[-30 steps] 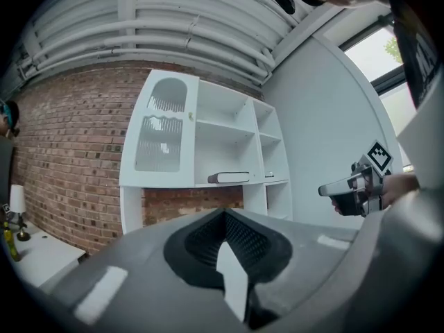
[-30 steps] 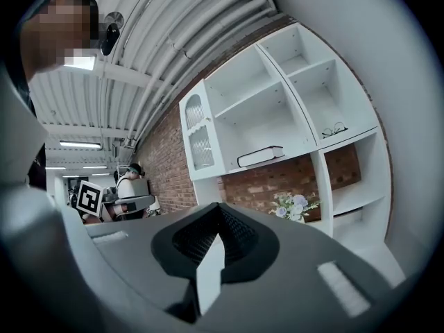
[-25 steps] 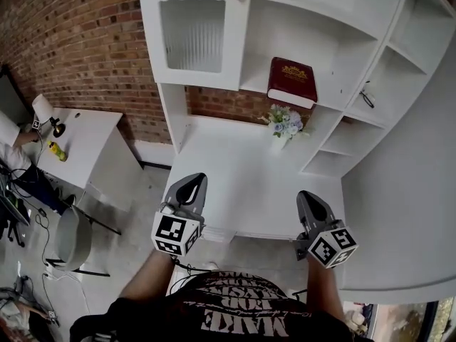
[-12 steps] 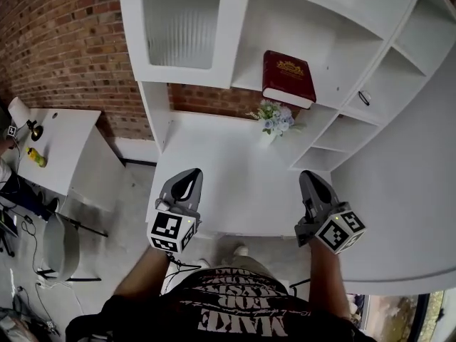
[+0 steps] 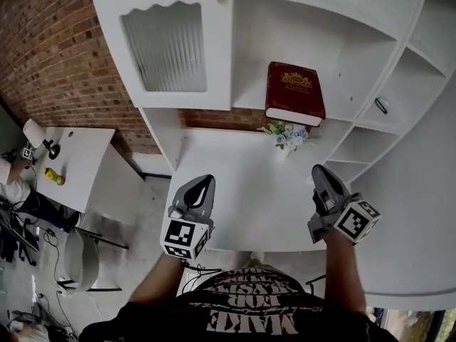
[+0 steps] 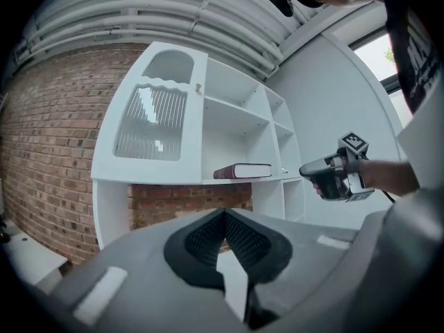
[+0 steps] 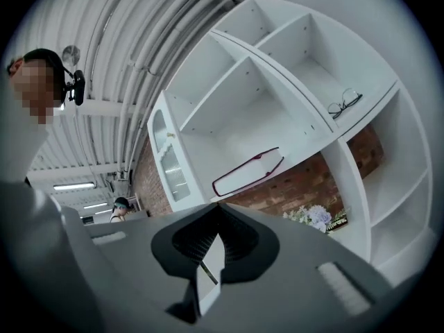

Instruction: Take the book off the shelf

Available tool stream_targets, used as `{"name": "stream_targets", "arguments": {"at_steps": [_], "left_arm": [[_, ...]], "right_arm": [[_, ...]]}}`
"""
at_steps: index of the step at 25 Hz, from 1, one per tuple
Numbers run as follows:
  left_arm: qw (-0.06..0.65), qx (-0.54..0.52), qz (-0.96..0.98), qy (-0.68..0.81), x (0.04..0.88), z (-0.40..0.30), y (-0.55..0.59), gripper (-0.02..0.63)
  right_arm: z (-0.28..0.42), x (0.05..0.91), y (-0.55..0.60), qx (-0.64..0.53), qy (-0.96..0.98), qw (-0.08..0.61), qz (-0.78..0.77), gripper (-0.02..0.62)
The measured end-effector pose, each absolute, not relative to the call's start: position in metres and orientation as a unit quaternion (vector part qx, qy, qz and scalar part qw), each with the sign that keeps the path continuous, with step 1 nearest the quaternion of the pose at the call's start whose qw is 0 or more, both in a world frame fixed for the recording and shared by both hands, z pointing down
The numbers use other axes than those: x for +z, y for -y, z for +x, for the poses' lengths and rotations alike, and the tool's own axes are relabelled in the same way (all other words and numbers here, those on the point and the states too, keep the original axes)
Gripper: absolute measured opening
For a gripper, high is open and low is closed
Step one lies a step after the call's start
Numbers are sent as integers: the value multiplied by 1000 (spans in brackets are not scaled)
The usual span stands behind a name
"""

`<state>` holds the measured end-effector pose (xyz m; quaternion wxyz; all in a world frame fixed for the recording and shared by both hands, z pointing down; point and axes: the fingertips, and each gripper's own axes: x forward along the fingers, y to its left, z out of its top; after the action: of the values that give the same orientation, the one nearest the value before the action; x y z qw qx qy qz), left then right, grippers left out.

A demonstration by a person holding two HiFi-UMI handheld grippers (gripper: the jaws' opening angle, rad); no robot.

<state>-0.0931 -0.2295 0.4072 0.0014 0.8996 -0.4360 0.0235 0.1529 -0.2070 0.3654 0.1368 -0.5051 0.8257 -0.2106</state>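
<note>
A dark red book (image 5: 294,91) with gold print lies flat on a middle shelf of the white shelf unit (image 5: 335,55); its front end sticks out over the shelf's edge. My left gripper (image 5: 197,188) is held low over the desk's front left, shut and empty. My right gripper (image 5: 321,175) is below and right of the book, also shut on nothing. The left gripper view has the book (image 6: 243,171) side-on, well beyond my left gripper (image 6: 223,217). From the right gripper view the book (image 7: 248,171) is seen from beneath, above my right gripper (image 7: 216,210).
A small vase of flowers (image 5: 288,134) stands on the desk (image 5: 242,191) right under the book. Glasses (image 5: 382,105) lie on a shelf to the right. A glass-fronted cabinet door (image 5: 167,45) is shut at left. A side table (image 5: 71,162), a chair (image 5: 75,258) and a person are far left.
The head view has swung a little. Both grippers have risen slightly toward the shelf unit, the right one further up and right. The book has not moved.
</note>
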Motion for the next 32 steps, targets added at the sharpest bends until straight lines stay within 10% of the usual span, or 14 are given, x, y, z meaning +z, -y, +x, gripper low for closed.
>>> {"name": "stream_targets", "arguments": {"at_steps": [9, 18, 32], "left_arm": [[-12, 30, 903, 428, 406, -45, 278, 0], [-11, 38, 905, 423, 411, -11, 306, 0], [-4, 56, 900, 433, 424, 4, 323, 0]], "right_arm": [[191, 368, 273, -293, -804, 205, -476, 78], [213, 347, 315, -381, -770, 322, -399, 446], [202, 340, 353, -440, -781, 309, -317, 491]]}}
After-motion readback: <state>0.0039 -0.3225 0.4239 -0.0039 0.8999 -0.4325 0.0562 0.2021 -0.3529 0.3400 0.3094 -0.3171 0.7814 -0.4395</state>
